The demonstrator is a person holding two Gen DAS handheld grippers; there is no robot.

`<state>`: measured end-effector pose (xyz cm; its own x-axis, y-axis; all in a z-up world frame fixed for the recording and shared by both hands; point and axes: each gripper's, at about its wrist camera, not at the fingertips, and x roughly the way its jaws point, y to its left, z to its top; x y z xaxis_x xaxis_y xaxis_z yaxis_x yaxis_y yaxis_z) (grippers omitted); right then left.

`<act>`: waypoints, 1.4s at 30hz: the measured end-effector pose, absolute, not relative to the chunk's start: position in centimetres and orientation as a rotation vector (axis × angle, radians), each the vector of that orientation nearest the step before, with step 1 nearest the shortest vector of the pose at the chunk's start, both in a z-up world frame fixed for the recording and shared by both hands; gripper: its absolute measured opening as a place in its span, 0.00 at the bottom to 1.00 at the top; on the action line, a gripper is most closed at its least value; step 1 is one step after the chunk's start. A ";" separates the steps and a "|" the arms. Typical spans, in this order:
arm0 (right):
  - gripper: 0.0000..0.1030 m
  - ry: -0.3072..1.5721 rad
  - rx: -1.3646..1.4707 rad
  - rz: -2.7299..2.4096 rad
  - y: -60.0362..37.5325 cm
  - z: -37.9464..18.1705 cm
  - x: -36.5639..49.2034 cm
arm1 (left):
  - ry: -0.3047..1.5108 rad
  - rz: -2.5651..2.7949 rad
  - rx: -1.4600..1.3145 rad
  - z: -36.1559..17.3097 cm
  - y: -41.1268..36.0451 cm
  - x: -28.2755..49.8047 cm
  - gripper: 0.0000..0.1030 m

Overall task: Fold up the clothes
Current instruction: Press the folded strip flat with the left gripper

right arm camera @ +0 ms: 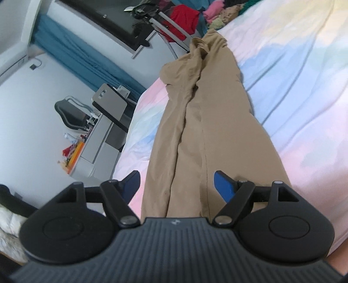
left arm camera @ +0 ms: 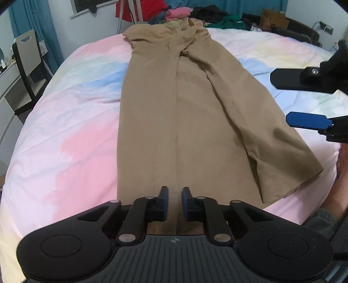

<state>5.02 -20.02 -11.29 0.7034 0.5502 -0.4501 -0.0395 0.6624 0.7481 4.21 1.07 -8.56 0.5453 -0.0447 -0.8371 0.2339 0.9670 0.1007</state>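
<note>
A pair of long tan fabric trousers [left arm camera: 174, 113] lies stretched out lengthwise on a bed covered by a pastel quilt [left arm camera: 71, 122] with soft pink, blue and pale yellow patches. The waistband is at the far end of the bed, and the leg hems are at the near edge. One leg lies straight down the middle; the other angles off to the right, its hem [left arm camera: 289, 180] spread near the bed's edge.

The left gripper [left arm camera: 175, 199], black with blue pads, sits at the near hem of the straight leg. Its fingers are drawn narrow, pinching a small ridge of the tan cloth between them.

The right gripper [right arm camera: 176, 185], of the same make, hovers above the trousers with its fingers spread wide, holding nothing. In the left wrist view it appears at the right edge, above the quilt beside the angled leg.

A heap of mixed clothes [left arm camera: 195, 15], pink, red, black and green, is piled at the far end of the bed just beyond the waistband. A grey chair [left arm camera: 26, 63] stands beside the bed on the left.
</note>
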 end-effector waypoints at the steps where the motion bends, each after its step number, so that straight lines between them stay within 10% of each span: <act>1: 0.75 0.727 0.790 0.372 -20.1 -11.3 4.9 | 0.984 -0.164 0.208 -8.5 1.1 4.3 0.03; 21: 0.75 0.720 0.810 0.260 -22.4 -11.4 4.9 | 0.756 -0.337 0.034 -3.2 -0.1 0.7 0.00; 32: 0.75 0.758 0.805 0.187 -24.1 -12.4 6.0 | 0.947 -0.410 -0.050 -8.7 -2.5 3.7 0.02; 39: 0.75 0.803 0.737 0.094 -24.0 -13.4 6.5 | 0.893 -0.344 -0.238 -6.9 2.1 3.9 0.53; 42: 0.75 0.838 0.723 0.060 -23.9 -14.3 6.9 | 0.885 -0.215 -0.316 -6.9 4.6 5.1 0.59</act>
